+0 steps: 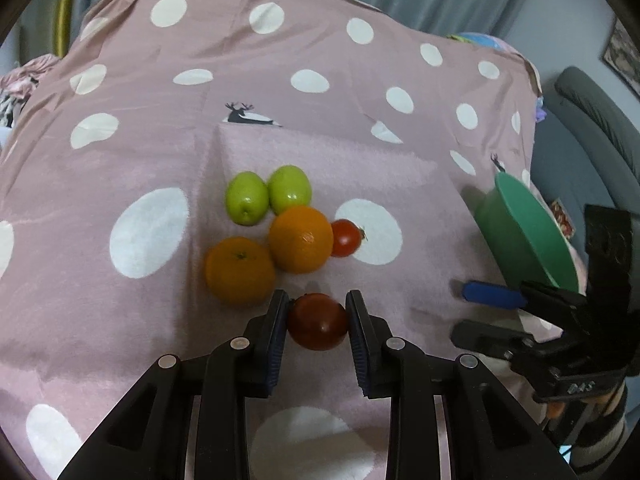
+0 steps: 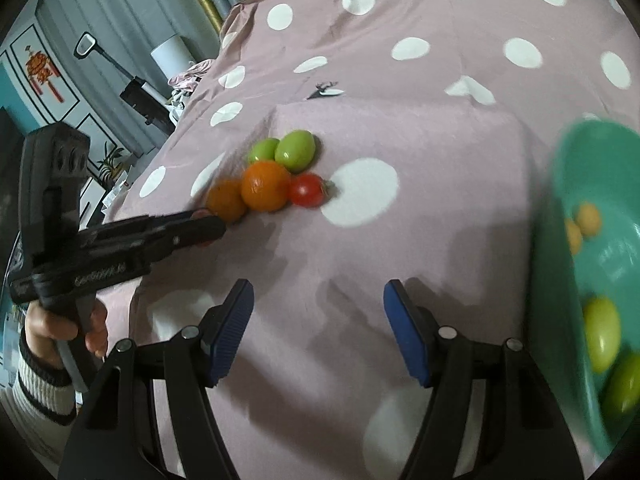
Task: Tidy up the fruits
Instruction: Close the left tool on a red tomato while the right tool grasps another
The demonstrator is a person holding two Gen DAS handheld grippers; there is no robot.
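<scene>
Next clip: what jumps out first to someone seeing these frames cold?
The left gripper clamped on a dark red tomato, right at the near edge of the fruit cluster on the pink polka-dot cloth. Behind it lie two oranges, two green fruits and a second tomato. At the right, a green bowl already holding fruit, with the right gripper empty and open beside it.
</scene>
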